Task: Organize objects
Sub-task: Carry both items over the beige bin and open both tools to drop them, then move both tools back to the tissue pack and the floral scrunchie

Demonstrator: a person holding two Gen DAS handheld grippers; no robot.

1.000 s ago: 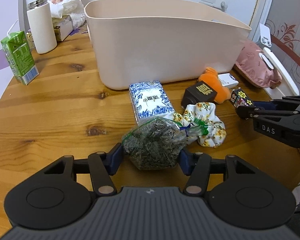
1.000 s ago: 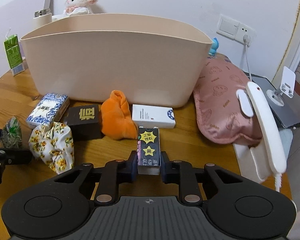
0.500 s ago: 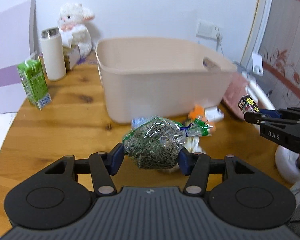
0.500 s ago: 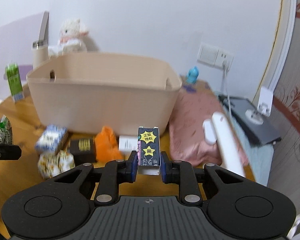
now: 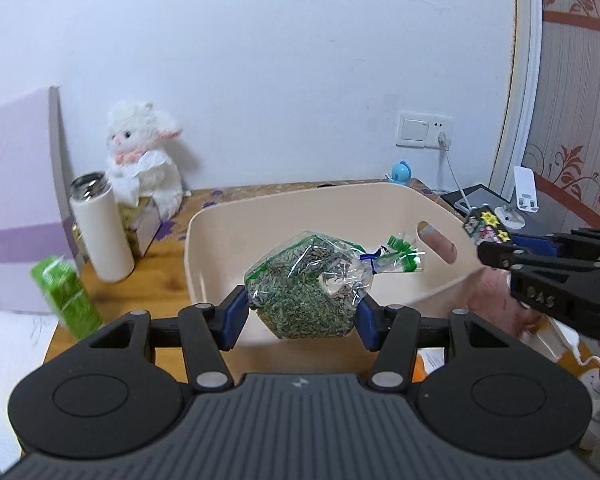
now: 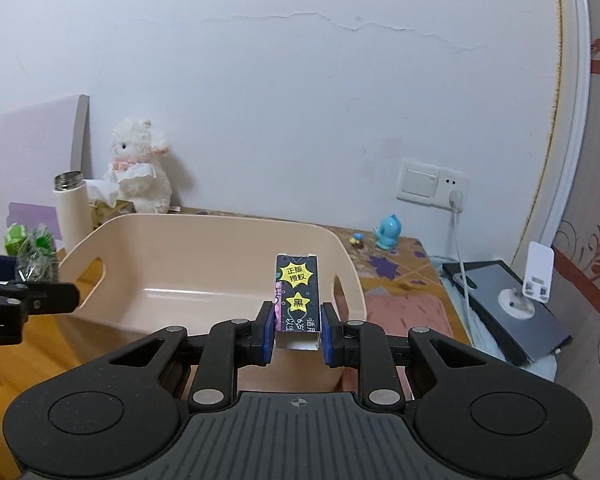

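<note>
My left gripper (image 5: 302, 314) is shut on a clear bag of green dried herbs (image 5: 306, 288) tied with a green ribbon, held in the air at the near rim of the beige plastic bin (image 5: 228, 232). My right gripper (image 6: 297, 334) is shut on a small black box with yellow stars (image 6: 297, 296), held above the near right corner of the same bin (image 6: 204, 240). The bin's inside looks empty. Each gripper shows in the other view: the right one (image 5: 488, 240) with its box, the left one (image 6: 66, 294) with the bag (image 6: 36, 258).
A white flask (image 5: 100, 228), a white plush lamb (image 5: 144, 152) and a green carton (image 5: 66, 298) stand at the left on the wooden table (image 5: 156, 288). A pink cushion (image 6: 408, 316), a dark tablet (image 6: 504, 300), a phone stand (image 6: 538, 272) and a blue figurine (image 6: 388, 232) are at the right.
Both grippers have lifted their objects off the table up to the height of the bin's rim. The loose items on the table have dropped out of view.
</note>
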